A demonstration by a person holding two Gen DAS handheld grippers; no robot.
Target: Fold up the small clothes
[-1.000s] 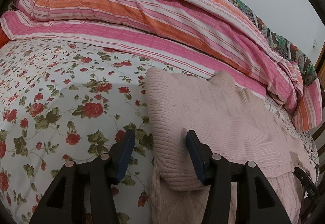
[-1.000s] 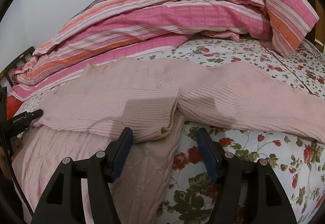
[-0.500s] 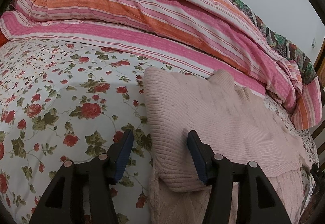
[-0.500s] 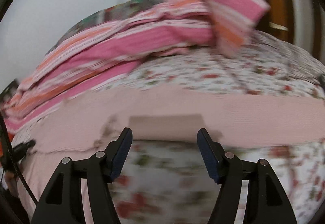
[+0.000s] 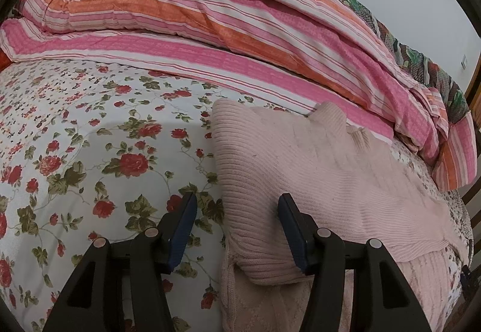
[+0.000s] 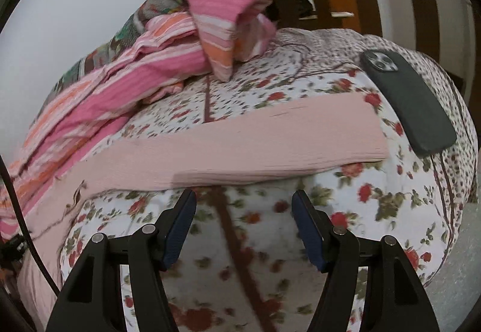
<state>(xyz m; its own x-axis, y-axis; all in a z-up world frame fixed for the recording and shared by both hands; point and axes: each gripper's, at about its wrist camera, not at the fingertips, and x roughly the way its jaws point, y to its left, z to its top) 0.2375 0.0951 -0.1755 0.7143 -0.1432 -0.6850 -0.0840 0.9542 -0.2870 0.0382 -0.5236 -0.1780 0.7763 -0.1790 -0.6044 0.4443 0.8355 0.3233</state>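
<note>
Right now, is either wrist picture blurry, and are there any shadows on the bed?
Left wrist view: sharp, with a soft grey shadow across the floral sheet beside the pink sweater. Right wrist view: motion blur smears the roses near the right gripper; the phone stays fairly crisp. Both bend at the edges.

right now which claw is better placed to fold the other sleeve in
Right. The right claw is open just below the outstretched sleeve, while the left claw hangs over the already folded side of the sweater.

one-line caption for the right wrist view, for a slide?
Open right gripper hovers over the floral bedsheet, short of the pink sweater's outstretched sleeve; a dark phone lies nearby.
</note>
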